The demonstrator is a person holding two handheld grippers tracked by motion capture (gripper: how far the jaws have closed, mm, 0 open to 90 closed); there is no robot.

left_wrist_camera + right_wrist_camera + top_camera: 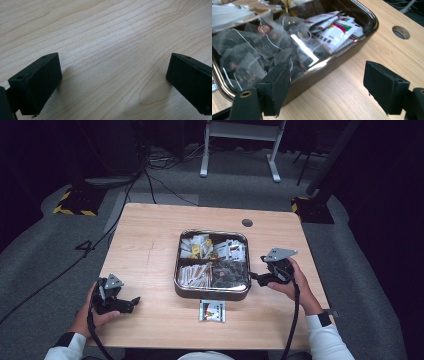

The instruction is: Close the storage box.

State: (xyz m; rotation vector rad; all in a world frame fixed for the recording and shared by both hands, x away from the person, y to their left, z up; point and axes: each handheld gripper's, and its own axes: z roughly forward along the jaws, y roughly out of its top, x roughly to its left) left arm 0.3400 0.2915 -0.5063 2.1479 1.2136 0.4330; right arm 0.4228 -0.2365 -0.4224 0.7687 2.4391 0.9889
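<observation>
A metal tray (pixel 211 293) with compartments of tea bags and sachets sits mid-table. One white sachet (pixel 212 310) lies on the wood just in front of it. My right gripper (pixel 256 276) is held open at the tray's right side; in the right gripper view its jaws stand wide apart (pixel 322 86) over the tray's rim (pixel 372 18), with clear tea bags (pixel 249 53) and white sachets (pixel 337 28) inside. My left gripper (pixel 134 301) rests at the table's front left, open, with bare wood between its jaws (pixel 113 80).
The wooden table (pixel 150 250) has a round cable hole (pixel 247 223) behind the tray. Beyond the table are grey carpet, cables and a white stand's feet (pixel 240 155). Bare wood lies left of the tray.
</observation>
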